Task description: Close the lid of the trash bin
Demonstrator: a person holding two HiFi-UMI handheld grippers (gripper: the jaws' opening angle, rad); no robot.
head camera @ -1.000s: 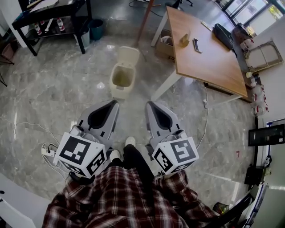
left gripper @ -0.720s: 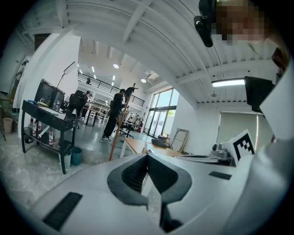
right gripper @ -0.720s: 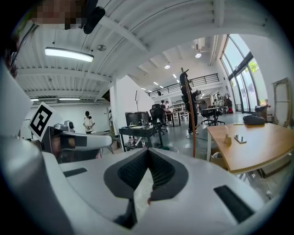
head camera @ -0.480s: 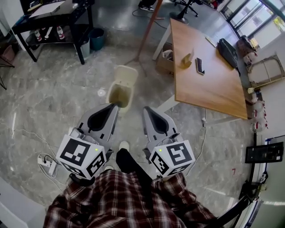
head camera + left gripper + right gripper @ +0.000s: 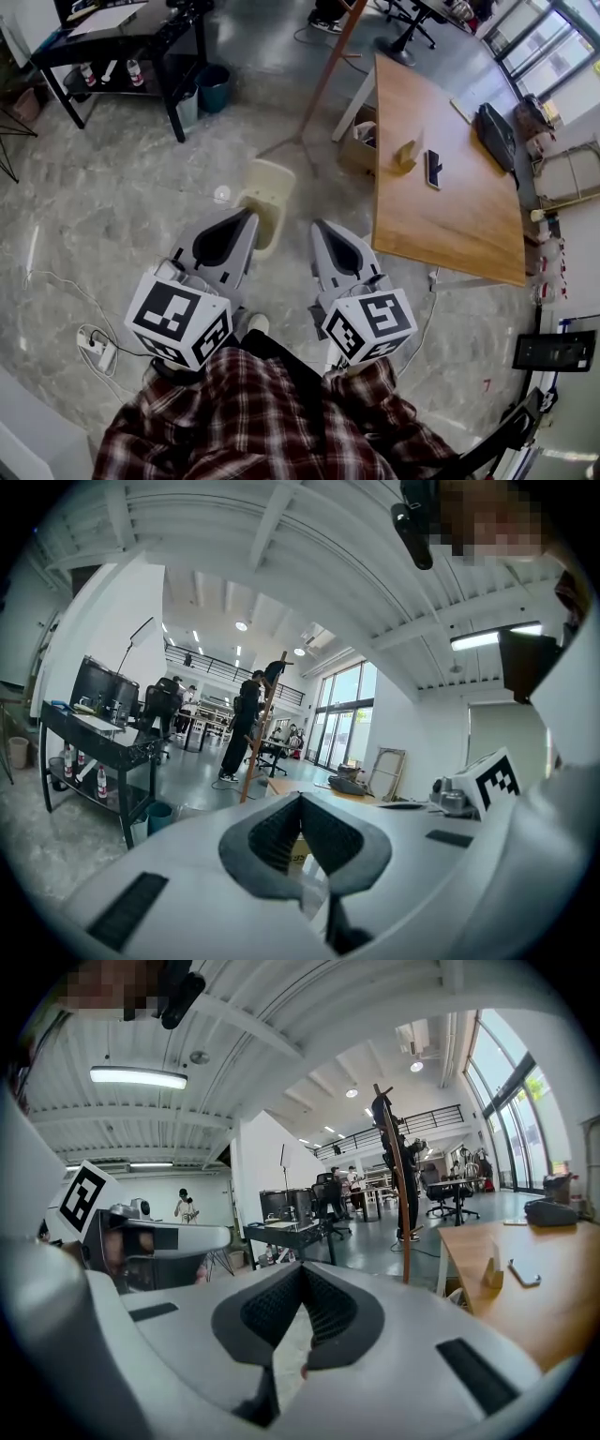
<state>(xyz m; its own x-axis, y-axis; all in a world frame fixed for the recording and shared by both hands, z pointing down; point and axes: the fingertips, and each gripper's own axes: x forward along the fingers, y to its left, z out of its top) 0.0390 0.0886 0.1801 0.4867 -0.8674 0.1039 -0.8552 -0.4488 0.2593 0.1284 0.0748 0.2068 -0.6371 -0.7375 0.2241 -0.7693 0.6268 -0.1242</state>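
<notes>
Grey marble floor (image 5: pixel 112 187), wooden table (image 5: pixel 441 197), black shelf rack (image 5: pixel 112 28), big windows (image 5: pixel 502 1101).

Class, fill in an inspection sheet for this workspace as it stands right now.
Surface: glossy grey stone floor.
Job's things: beige trash bin, lid raised, partly behind the left tongs.
Clutter: phone and black bag on the wooden table.
Grippers: left tongs and right tongs both shut, holding nothing.
Cables: power strip with white cord on the floor.
Surroundings: black shelf rack, teal bucket.
</notes>
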